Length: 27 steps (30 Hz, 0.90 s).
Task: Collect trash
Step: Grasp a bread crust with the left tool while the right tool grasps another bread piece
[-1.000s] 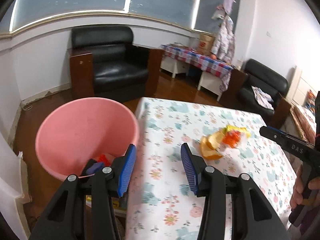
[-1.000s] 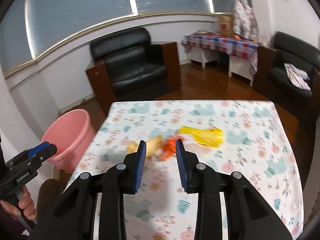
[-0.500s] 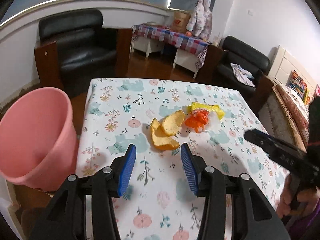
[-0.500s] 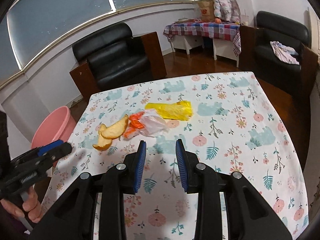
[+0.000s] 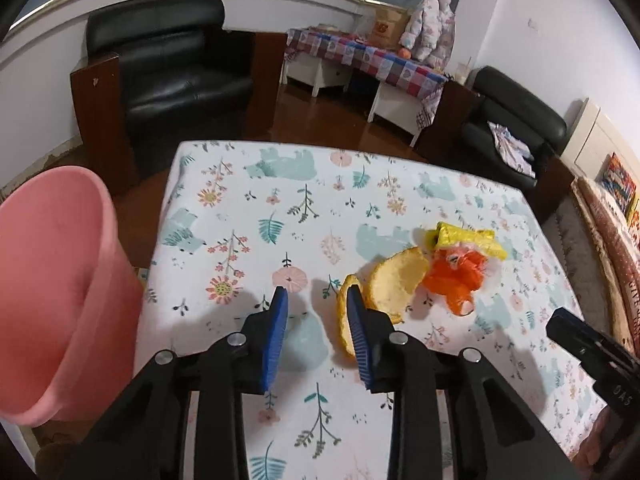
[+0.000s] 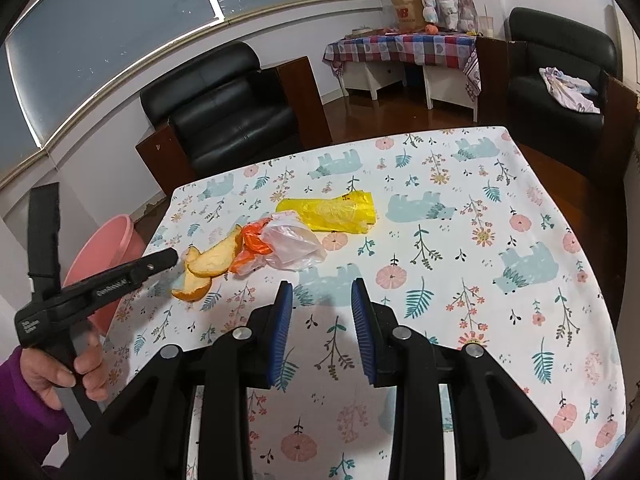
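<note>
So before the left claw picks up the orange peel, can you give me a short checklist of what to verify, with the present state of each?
1. Left claw is at the orange peel: ok, its tips are beside the near piece.
2. Peel sits between the jaws: not ok. The jaws are closing, but only tablecloth shows between them; the peel is at the right-hand pad.
3. Right claw clear of the peel: ok, open and empty over bare cloth.
4. Plastic bags free of the peel: cannot tell, they touch or overlap it.
5. Pink bucket is near for the drop: ok, beside the table edge.
</note>
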Motion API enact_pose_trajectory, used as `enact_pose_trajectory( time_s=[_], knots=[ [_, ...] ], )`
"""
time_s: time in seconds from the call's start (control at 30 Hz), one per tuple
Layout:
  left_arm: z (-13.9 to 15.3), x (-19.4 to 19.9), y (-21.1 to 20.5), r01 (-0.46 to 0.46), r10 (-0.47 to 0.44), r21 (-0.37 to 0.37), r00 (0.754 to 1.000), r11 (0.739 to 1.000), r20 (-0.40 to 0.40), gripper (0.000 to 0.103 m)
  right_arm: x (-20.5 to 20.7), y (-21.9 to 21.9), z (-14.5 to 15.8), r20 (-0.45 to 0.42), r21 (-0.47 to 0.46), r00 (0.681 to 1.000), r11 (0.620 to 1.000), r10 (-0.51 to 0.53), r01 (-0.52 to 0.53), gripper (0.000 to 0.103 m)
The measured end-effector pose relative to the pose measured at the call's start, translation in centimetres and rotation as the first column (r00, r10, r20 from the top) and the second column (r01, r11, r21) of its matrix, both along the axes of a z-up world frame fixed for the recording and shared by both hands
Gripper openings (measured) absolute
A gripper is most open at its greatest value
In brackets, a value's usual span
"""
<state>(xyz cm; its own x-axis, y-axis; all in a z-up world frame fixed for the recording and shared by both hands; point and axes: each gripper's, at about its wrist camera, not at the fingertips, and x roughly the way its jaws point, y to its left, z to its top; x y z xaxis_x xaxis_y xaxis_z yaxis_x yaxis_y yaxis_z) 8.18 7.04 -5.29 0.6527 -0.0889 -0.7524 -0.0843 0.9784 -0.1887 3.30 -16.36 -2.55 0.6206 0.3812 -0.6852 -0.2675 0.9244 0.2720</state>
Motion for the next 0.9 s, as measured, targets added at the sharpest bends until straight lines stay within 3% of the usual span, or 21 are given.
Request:
enact_pose_trajectory(
  time_s=[0.27, 0.33, 0.43, 0.73, 0.9],
  knots=[
    [-1.6, 0.8, -1.6, 0.052, -0.051, 0.012, 0.998, 0.999, -0.029, 0.028, 0.5, 0.8, -0.4, -0.015, 0.002, 1.0, 1.0, 0.02, -0.02, 0.031],
    [-1.7, 0.8, -2.0, 0.071, -0.07, 0.009, 0.997, 0.997, -0.03, 0.014, 0.5, 1.2, -0.3, -0.013, 0.008, 0.999, 0.999, 0.038, -0.038, 0.031],
    [-1.6, 0.5, -2.0, 0.069, -0.069, -0.005, 0.997, 0.998, -0.029, 0.006, 0.2, 2.0, 0.1, -0.004, 0.031, 0.997, 0.996, 0.082, -0.082, 0.031],
    [0.0, -2.2, 0.8, -0.015, 0.016, -0.023, 1.0, 1.0, 0.017, 0.004, 0.3, 5.4, 0.7, -0.005, 0.091, 0.98, 0.976, 0.198, -0.197, 0.031],
    [0.6, -3.9, 2.6, -0.057, 0.058, -0.028, 0.998, 0.998, 0.031, 0.004, 2.4, 8.5, 1.2, 0.008, 0.101, 0.971, 0.966, 0.24, -0.24, 0.031]
  ],
)
